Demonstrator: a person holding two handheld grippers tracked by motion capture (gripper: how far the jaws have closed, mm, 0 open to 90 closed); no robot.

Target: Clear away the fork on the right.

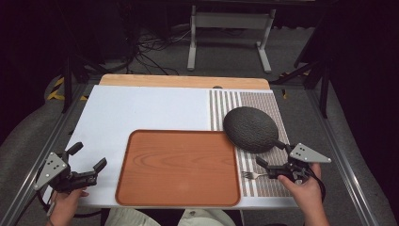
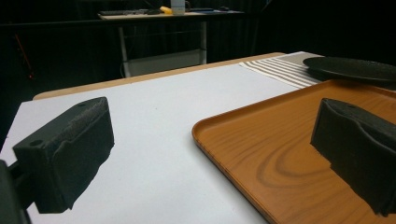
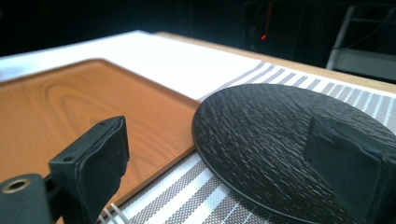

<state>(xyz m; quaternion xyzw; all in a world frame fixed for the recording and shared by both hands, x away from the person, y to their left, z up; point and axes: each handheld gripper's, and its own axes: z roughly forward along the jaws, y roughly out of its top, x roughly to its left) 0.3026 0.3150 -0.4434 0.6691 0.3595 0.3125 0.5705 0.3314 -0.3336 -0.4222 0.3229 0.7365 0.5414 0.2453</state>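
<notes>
The fork (image 1: 251, 175) lay on the striped mat (image 1: 249, 186) just right of the wooden tray (image 1: 179, 168), its tines at the right gripper (image 1: 269, 165). A shallow approach might have skated it under the black plate (image 1: 250, 129). That gripper stood wide open, empty; the left gripper (image 1: 87, 157) was equally open, holding nothing, over the table (image 1: 141, 108).

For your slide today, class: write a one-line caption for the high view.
Two open grippers, left and right, flank a wooden tray; a fork lies below a dark plate.
</notes>
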